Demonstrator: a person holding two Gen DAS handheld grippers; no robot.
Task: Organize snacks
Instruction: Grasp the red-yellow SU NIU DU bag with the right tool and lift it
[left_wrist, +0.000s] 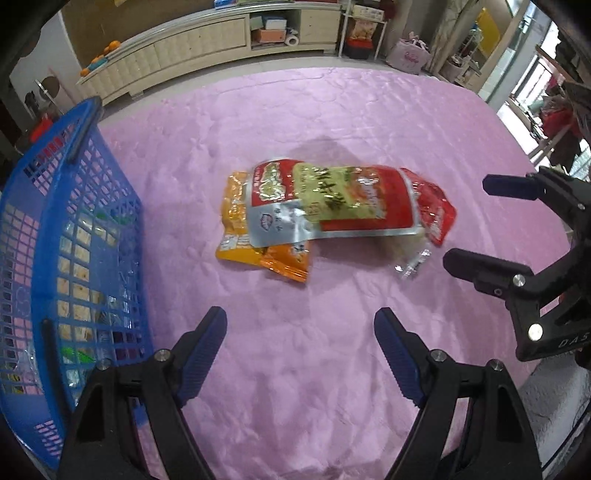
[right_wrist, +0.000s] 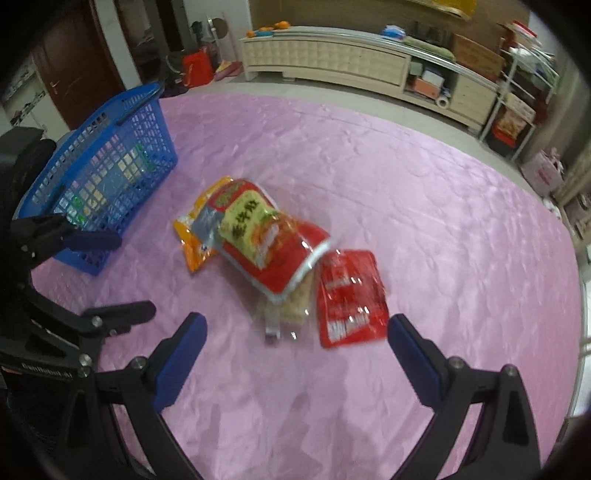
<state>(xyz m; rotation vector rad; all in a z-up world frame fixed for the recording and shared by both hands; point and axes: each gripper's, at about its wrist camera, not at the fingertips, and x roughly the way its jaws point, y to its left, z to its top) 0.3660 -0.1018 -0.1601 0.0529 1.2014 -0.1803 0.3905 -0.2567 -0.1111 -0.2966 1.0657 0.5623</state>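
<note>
Covering most of both views, a pink quilted cloth (left_wrist: 314, 350) lies over the tabletop, with a long cream cabinet (left_wrist: 207, 40) against the far wall. At the cloth's left side stands a blue basket (left_wrist: 85, 221); through its lattice several clear-wrapped snack packs show, their kind unclear. Well apart from it, a snack pile (left_wrist: 332, 210) lies mid-cloth: a big red bag with a yellow label (right_wrist: 255, 232) rests on orange packets (left_wrist: 236, 206), a clear pack beneath it, a small red packet (right_wrist: 351, 299) just beside. The writing is too blurred to read. Left gripper (left_wrist: 301, 328) and right gripper (right_wrist: 297, 332) hang over the cloth, jaws apart and empty.
</note>
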